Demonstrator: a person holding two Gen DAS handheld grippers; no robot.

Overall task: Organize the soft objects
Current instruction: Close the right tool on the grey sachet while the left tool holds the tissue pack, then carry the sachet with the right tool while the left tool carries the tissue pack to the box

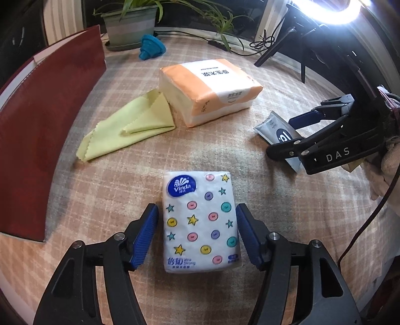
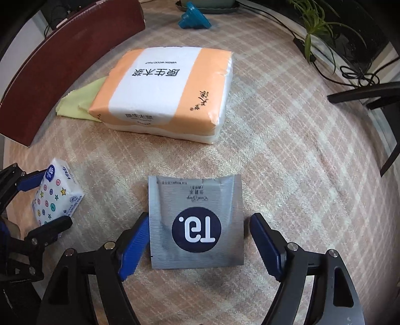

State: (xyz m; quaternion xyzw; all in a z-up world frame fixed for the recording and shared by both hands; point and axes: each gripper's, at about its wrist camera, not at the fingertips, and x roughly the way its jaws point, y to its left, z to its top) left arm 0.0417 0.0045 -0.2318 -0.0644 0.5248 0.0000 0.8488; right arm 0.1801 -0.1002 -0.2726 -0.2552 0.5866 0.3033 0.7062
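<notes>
A small white Vinda tissue pack with stars and buttons lies on the checked tablecloth between the open fingers of my left gripper; the pads stand beside its long sides with small gaps. It also shows in the right wrist view. A flat grey sachet with a dark round logo lies between the open fingers of my right gripper; the left pad touches its edge. From the left wrist view the right gripper straddles the sachet. A large orange and white tissue pack and a folded green cloth lie further back.
A dark red folder stands along the left. A blue plastic object, a potted plant, black cables and a ring light on a tripod are at the back.
</notes>
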